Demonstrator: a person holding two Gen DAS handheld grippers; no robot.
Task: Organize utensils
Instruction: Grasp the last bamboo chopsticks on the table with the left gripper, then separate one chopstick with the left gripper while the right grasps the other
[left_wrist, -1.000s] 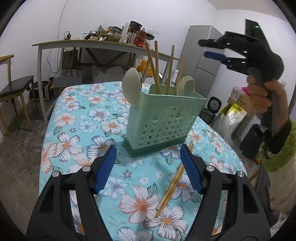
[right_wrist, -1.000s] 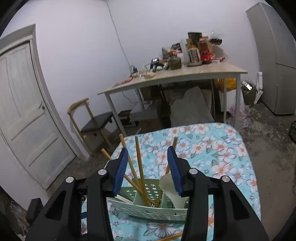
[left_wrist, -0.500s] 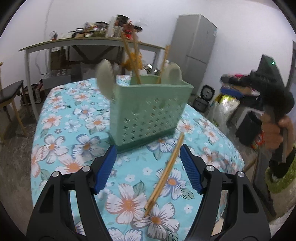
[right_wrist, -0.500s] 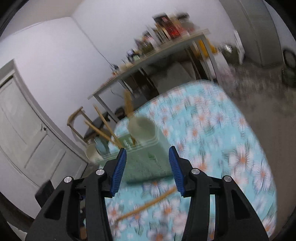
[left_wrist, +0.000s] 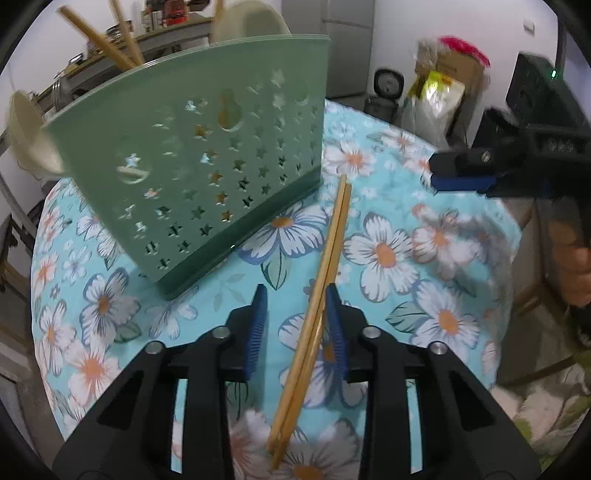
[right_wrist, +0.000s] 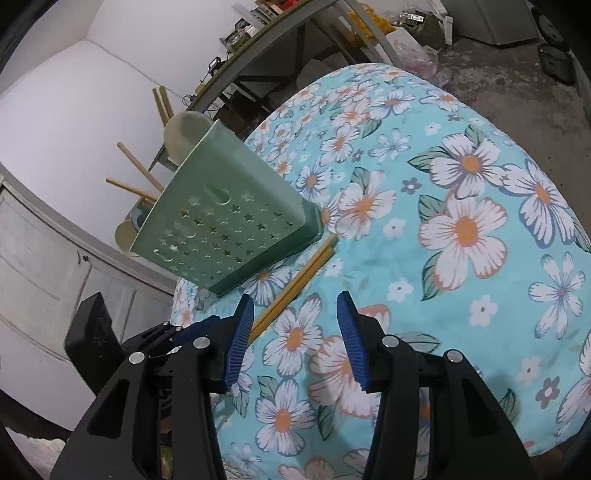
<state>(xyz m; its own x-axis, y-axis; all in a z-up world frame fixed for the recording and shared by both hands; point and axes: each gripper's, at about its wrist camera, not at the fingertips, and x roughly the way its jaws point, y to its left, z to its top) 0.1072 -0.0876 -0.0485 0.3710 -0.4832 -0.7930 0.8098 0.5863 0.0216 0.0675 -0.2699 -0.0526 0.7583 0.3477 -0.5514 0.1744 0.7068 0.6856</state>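
Note:
A pair of wooden chopsticks (left_wrist: 328, 258) lies on the flowered tablecloth (left_wrist: 388, 254), just right of a green star-punched utensil holder (left_wrist: 184, 147). The holder has spoons (left_wrist: 29, 136) and more chopsticks standing in it. My left gripper (left_wrist: 295, 295) straddles the near part of the lying pair. Its jaws are closing; the sticks run close along the right pad (left_wrist: 336, 325), with a gap to the left pad. My right gripper (right_wrist: 295, 306) is open over bare cloth, holding nothing, with the chopsticks (right_wrist: 299, 280) and holder (right_wrist: 229, 225) just ahead to its left. In the left wrist view the right gripper (left_wrist: 443, 171) hovers at right.
The round table drops off close on the right (right_wrist: 554, 184) and near sides. Behind it stand a cluttered long desk (right_wrist: 280, 44), a grey fridge (left_wrist: 347, 44), a rice cooker (left_wrist: 386, 92) and bags (left_wrist: 436, 96) on the floor. A white door (right_wrist: 44, 251) is at left.
My left gripper has dropped toward the lying chopsticks and its jaws have narrowed around them. My right gripper has come down from above the holder to just over the table, rolling as it went.

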